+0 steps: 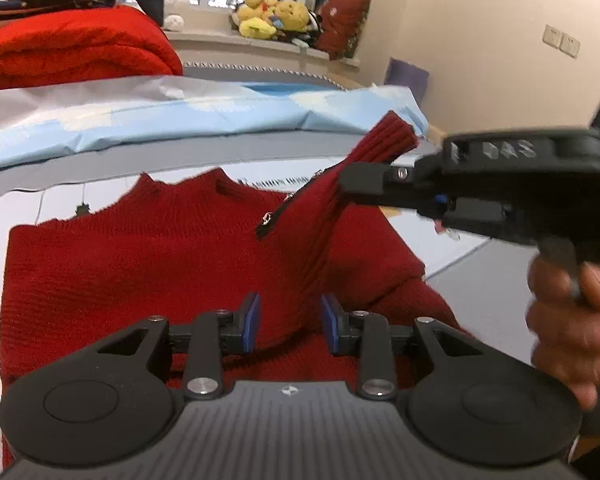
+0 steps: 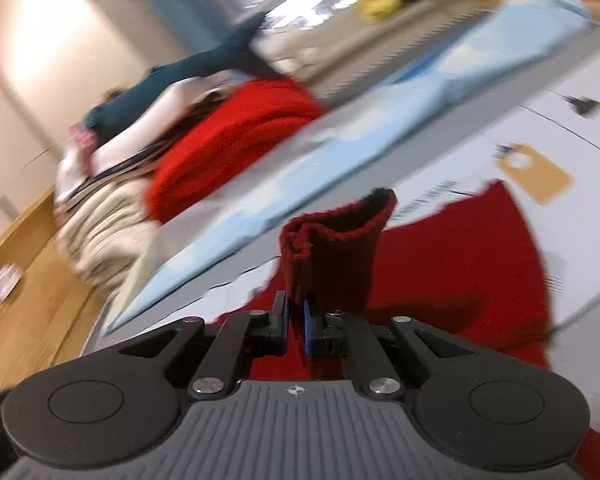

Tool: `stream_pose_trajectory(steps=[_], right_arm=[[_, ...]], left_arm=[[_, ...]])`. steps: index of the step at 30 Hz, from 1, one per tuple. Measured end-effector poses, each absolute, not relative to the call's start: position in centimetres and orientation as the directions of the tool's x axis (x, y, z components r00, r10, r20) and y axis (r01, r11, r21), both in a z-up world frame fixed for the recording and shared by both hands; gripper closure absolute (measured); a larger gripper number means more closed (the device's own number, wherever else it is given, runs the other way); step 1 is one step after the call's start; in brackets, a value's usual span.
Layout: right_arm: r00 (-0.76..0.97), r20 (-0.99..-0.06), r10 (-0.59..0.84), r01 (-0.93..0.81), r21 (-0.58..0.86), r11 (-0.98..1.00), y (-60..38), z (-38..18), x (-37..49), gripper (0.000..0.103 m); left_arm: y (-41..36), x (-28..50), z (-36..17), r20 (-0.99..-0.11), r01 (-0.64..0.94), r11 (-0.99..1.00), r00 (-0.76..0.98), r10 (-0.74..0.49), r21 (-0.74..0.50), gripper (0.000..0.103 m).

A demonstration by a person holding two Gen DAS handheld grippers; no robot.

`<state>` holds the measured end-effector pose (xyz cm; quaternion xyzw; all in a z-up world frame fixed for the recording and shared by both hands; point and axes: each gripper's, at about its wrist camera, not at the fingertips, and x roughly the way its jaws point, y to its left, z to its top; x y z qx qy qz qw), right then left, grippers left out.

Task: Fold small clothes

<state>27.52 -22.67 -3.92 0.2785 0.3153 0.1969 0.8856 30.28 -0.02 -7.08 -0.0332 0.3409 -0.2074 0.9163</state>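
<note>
A dark red knitted sweater (image 1: 160,264) lies flat on the white table, collar toward the far side. My left gripper (image 1: 289,322) is open just above its lower middle, holding nothing. My right gripper (image 1: 352,184) comes in from the right, shut on the sweater's right sleeve near the ribbed cuff (image 1: 384,140), and holds it lifted over the body. In the right wrist view the gripper (image 2: 296,326) pinches the sleeve, and the cuff (image 2: 340,248) stands up in front of the fingers over the sweater body (image 2: 460,264).
A bright red folded blanket (image 1: 76,56) with stacked textiles sits at the far left. A light blue sheet (image 1: 204,112) lies behind the sweater. Plush toys (image 1: 272,12) sit on the window sill. A tan paper tag (image 2: 536,176) lies on the table.
</note>
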Motion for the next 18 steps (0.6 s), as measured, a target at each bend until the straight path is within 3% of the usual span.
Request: stream_pose_trajectory(steps=[9,11,12,13,18], right_arm=[[0.627,-0.396,0.671,-0.355,0.622,0.698,-19.9,-3.2,27.4,0.097],[0.614,-0.395,0.683,-0.374,0.616,0.693,-19.3,-3.1,27.2,0.097],[0.608,-0.394,0.690,-0.383,0.616,0.689,-19.0,-3.0,27.3,0.097],[0.600,-0.393,0.697,-0.392,0.615,0.684,-18.7,-3.0,27.2,0.097],[0.588,-0.401,0.702,-0.406,0.605,0.685,-17.7,-2.8,27.6,0.093]], left_arm=[[2.2,31.0,-5.7,-0.566,0.314,0.913,0.717,-0.407,-0.259,0.068],[2.4,31.0,-5.5,-0.559,0.310,0.915,0.725,-0.403,-0.256,0.074],[2.5,31.0,-5.4,-0.555,0.307,0.917,0.731,-0.398,-0.253,0.085],[2.6,31.2,-5.3,-0.553,0.303,0.918,0.733,-0.395,-0.254,0.090],[3.9,31.9,-5.0,-0.575,0.240,0.943,0.748,-0.332,-0.233,0.093]])
